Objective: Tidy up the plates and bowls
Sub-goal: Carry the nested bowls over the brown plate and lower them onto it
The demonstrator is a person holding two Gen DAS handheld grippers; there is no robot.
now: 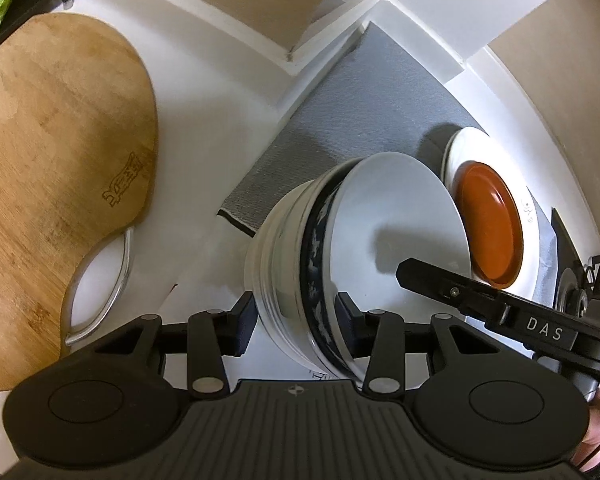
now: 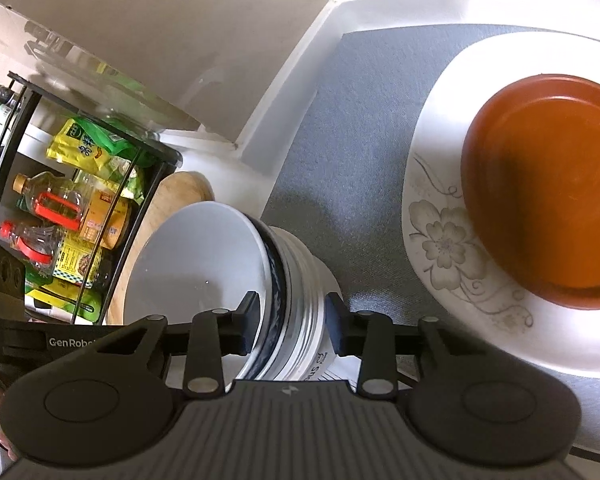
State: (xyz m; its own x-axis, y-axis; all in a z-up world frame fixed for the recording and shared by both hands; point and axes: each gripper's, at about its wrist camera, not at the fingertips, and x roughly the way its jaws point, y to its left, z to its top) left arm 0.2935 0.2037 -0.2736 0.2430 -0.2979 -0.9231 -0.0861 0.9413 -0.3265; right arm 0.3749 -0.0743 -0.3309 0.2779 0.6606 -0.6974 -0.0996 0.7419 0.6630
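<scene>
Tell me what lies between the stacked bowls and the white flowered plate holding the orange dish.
Only bare grey mat separates the stacked bowls from the white flowered plate; the right wrist view shows it best. The orange dish sits on that plate.

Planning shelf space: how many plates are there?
2 plates: a white floral plate on the grey mat, and an orange plate on top of it. More could be hidden underneath.
</scene>
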